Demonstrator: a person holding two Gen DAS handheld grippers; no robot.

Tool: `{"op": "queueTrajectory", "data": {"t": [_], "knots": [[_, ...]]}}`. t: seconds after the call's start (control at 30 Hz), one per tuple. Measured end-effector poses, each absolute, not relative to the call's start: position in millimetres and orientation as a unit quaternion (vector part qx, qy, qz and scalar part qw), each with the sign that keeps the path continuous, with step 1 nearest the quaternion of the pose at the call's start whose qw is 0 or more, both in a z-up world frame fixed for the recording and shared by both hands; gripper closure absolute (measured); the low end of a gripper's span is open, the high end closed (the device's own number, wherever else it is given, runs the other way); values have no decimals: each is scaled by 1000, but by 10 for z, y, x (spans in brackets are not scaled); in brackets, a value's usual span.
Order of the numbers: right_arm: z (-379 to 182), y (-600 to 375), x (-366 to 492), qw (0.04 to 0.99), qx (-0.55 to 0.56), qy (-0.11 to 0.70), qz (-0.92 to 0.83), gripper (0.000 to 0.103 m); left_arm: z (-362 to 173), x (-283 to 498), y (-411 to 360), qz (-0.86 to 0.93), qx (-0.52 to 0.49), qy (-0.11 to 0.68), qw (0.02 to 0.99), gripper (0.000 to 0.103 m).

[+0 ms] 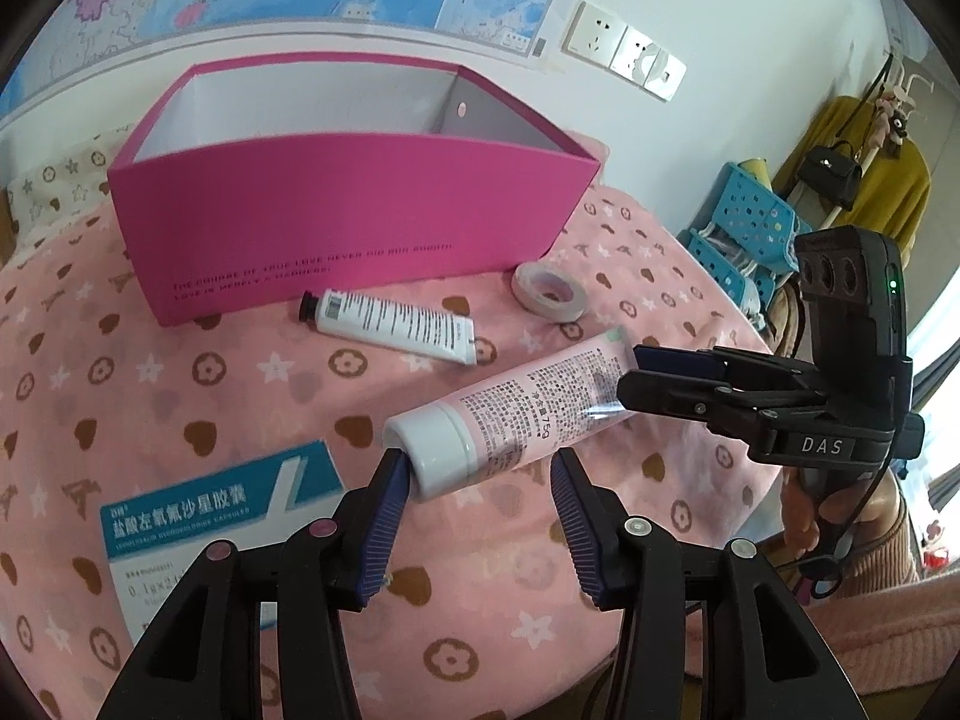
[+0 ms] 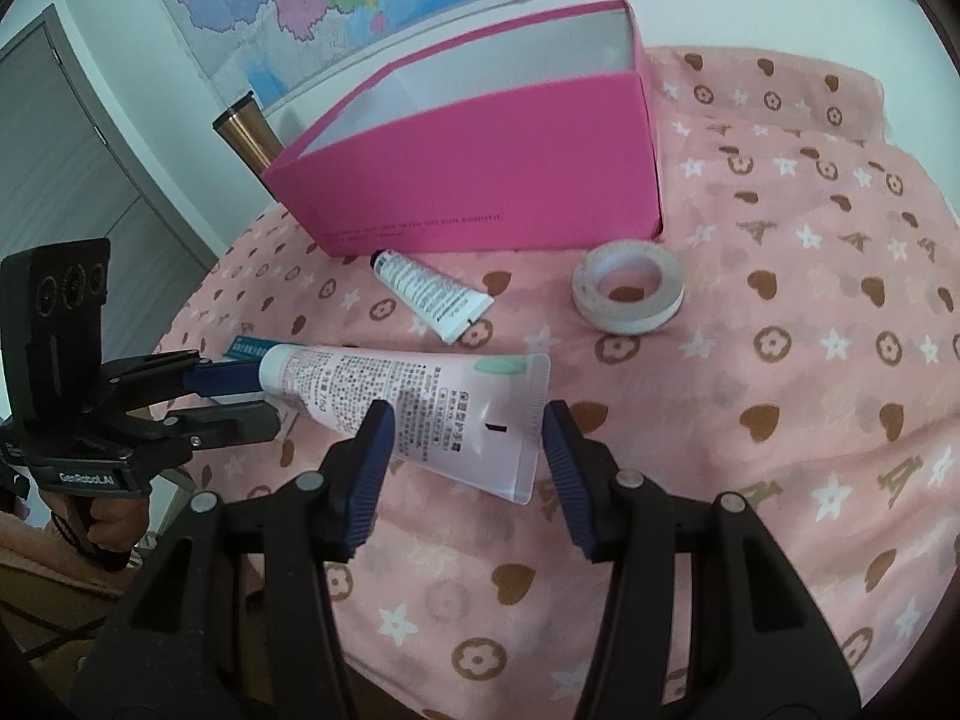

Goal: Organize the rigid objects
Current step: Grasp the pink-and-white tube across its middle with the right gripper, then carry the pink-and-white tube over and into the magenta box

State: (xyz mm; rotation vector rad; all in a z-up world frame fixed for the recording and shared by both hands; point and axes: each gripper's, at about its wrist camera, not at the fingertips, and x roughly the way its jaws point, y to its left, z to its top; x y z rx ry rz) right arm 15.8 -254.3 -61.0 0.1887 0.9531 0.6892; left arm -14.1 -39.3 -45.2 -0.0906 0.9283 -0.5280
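**Ana:** Pink patterned blanket (image 2: 780, 240) is covering the whole surface, soft and rumpled, with a map on the wall behind. The pink tube (image 2: 420, 402) is lying near the blanket's middle, and both grippers are crowding it.

**Ben:** Are they gripping it?

**Ana:** The right gripper (image 2: 465, 426) is straddling the crimped end with jaws open, pads not pressing. The left gripper (image 1: 480, 480) is standing open at the white cap (image 1: 435, 444); its left pad is touching the cap, the other is standing clear.

**Ben:** What's worrying you?

**Ana:** I'm thinking the round cap could be rolling away from a one-sided push, or the flat crimp could be slipping out if the jaws close too near its edge. Two grippers pulling one tube could also be twisting it.

**Ben:** And the container?

**Ana:** The magenta box (image 1: 348, 222) is sitting toward the blanket's far edge, open-topped; what I'm seeing of its inside is looking empty. The small white tube (image 1: 393, 327) and tape roll (image 1: 549, 294) are lying just before it, the medicine box (image 1: 222, 516) near the left edge.
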Motion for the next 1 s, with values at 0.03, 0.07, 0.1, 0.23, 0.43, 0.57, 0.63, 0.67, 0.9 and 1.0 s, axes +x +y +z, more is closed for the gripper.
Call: {"op": "queueTrajectory", "data": {"t": [0.03, 0.07, 0.1, 0.23, 0.43, 0.57, 0.63, 0.67, 0.9, 1.0], "knots": [[-588, -2545, 166, 829, 88, 446, 325, 49, -434, -132, -395, -251, -43, 440, 861, 54], [-574, -2551, 169, 831, 89, 443, 325, 49, -414, -120, -398, -251, -42, 437, 863, 54], [-540, -2556, 180, 833, 88, 439, 325, 49, -400, -112, -398, -251, -42, 436, 863, 54], [-431, -2573, 214, 841, 85, 425, 324, 49, -303, -79, -400, -253, -40, 423, 869, 54], [-277, -2583, 284, 852, 78, 405, 322, 49, -145, 6, -399, -252, -36, 401, 880, 54], [-177, -2581, 344, 858, 74, 392, 323, 49, -60, 93, -405, -253, -34, 391, 884, 54], [-123, -2589, 390, 862, 74, 384, 323, 49, -16, 132, -411, -253, -33, 386, 886, 54], [-100, -2592, 407, 863, 75, 381, 323, 49, 8, 153, -415, -253, -32, 383, 888, 54], [84, -2584, 537, 873, 68, 358, 323, 49, 161, 265, -438, -248, -19, 365, 897, 54], [136, -2582, 570, 876, 66, 352, 323, 49, 221, 295, -441, -247, -13, 357, 901, 54]]}}
